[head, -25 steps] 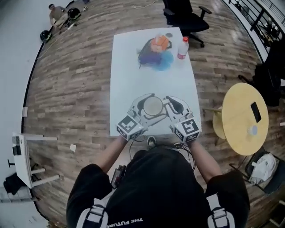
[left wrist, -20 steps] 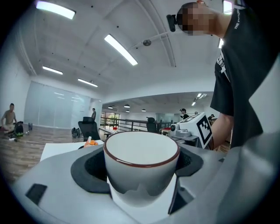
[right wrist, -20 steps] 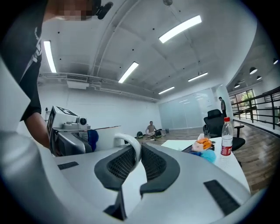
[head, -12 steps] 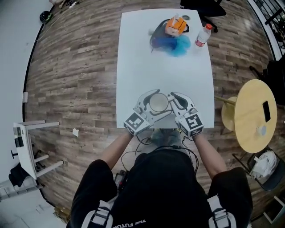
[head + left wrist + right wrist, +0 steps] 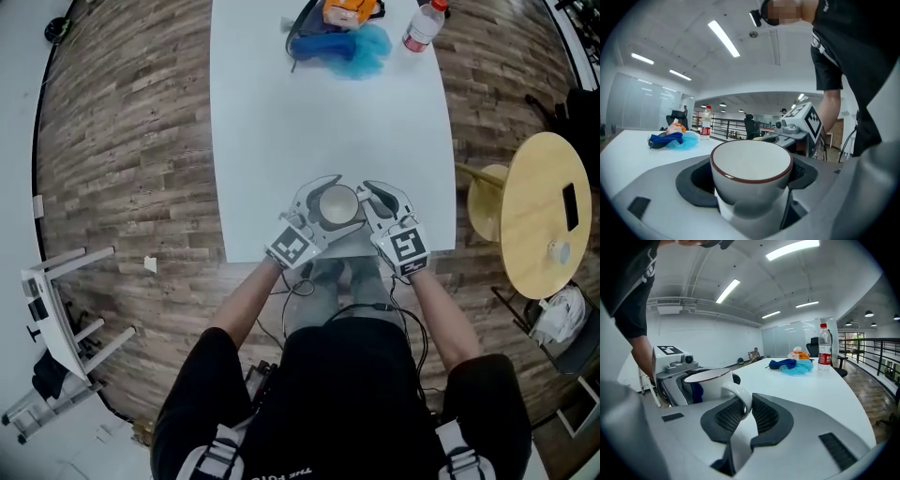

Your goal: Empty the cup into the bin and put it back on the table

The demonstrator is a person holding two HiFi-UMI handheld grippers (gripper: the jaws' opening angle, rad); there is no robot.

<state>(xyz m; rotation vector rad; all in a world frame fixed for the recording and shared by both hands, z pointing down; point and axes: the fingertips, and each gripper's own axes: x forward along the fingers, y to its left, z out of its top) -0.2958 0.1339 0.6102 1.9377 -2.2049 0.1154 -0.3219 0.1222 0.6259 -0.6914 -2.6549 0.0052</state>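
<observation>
Cup (image 5: 337, 203), white with a dark red rim and looking empty, is upright just over the near edge of the white table (image 5: 281, 141), lower centre of the head view; whether it touches the table I cannot tell. The left gripper (image 5: 319, 206) clamps its body from the left, and the right gripper (image 5: 372, 204) pinches the handle (image 5: 739, 398), so the set-down looks to be straight down. The far bottle's (image 5: 422, 26) red label is unreadable.

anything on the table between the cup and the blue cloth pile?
No. The stretch of white table between the cup and the blue cloth pile is bare, clearest in the head view.
</observation>
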